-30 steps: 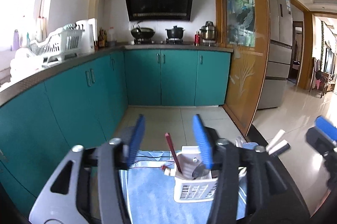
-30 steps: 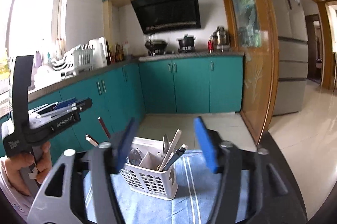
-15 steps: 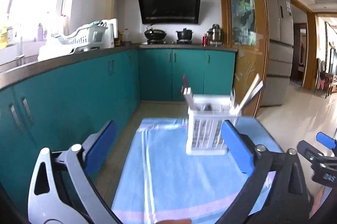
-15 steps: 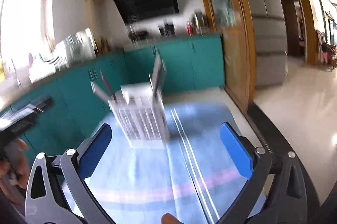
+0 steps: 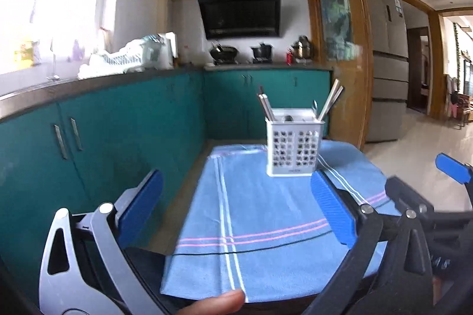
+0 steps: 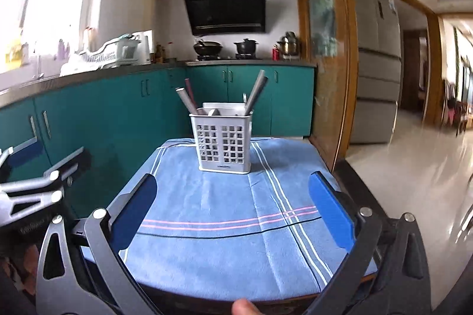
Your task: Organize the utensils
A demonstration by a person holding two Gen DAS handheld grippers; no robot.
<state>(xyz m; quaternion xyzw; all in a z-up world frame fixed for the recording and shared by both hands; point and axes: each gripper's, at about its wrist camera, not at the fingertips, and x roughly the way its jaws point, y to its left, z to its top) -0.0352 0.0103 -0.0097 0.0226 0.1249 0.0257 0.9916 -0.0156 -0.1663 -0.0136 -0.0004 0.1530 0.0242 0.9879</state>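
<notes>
The left tool (image 5: 236, 217) hangs low at the near edge of the worktop (image 6: 348, 176), its 2 blue pads spread wide with nothing between them. Ahead of it lies the blue cloth (image 5: 266, 220) that covers the worktop, bare of loose cutlery as far as either view shows. Further along, near the far edge of the cloth, the white caddy (image 5: 294, 142) stands upright. The utensils (image 5: 331, 103) are already in it: grey handles lean out to the left and to the right, with a dark red stick on the left side and at least 1 spoon bowl just visible at the rim. Which compartment each sits in cannot be told from here. On the right, the right tool (image 6: 233, 211) is likewise wide apart and empty, level with the left tool and well apart from the caddy.

Judging by this, the sorting looks done or nearly so, and both tools sit clear of the work. If anything is left, the next move would call for a check of the caddy and a reach forward over the cloth without knocking the leaning handles.
</notes>
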